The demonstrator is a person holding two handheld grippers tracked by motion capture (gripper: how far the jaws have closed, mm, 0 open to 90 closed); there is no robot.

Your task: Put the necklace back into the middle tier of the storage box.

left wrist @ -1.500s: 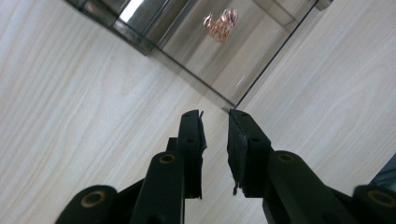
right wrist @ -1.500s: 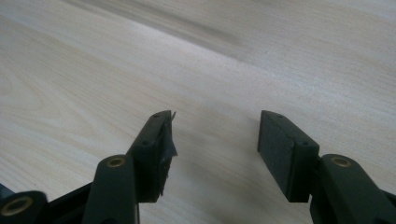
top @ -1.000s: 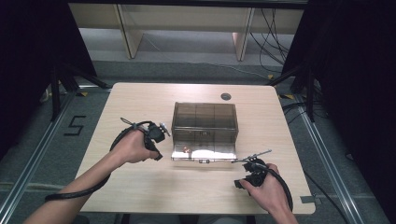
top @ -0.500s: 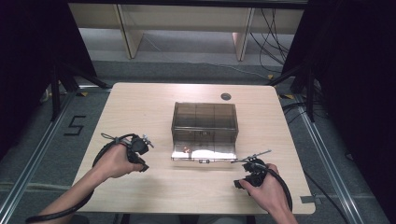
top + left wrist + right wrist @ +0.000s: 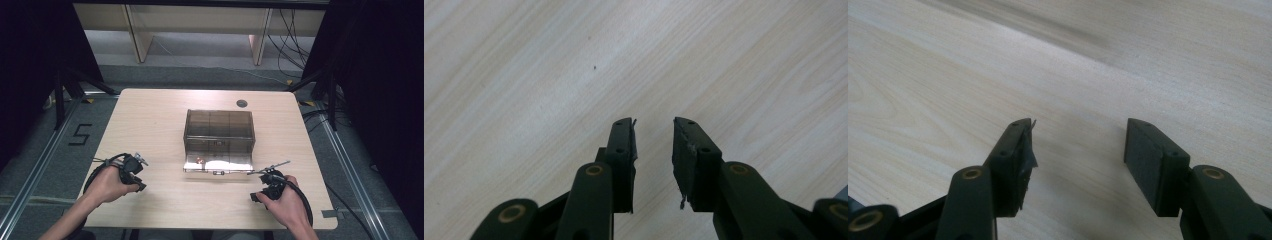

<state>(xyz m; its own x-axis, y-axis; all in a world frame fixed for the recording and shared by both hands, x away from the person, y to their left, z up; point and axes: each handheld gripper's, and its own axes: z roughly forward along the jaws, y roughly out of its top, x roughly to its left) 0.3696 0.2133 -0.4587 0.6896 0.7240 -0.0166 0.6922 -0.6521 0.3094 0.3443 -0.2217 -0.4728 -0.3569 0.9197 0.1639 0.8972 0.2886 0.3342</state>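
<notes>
At centre of the surface [image 5: 150, 120]: smoky clear box [image 5: 219, 131], contents hard to make out. Near left: left gripper [image 5: 134, 170], jaws slightly spread, just been opening, nothing between. Near right: right gripper [image 5: 265, 184], jaws wide, empty.

The high view looks forward and down from above the person's side, taking in the whole counter [image 5: 150, 120] from a distance. The left gripper view rides on the left tongs [image 5: 654, 145], facing steeply down, very close to the wood. The right gripper view rides on the right tongs [image 5: 1078, 150], also close, angled lower. All three views share the counter surface
</notes>
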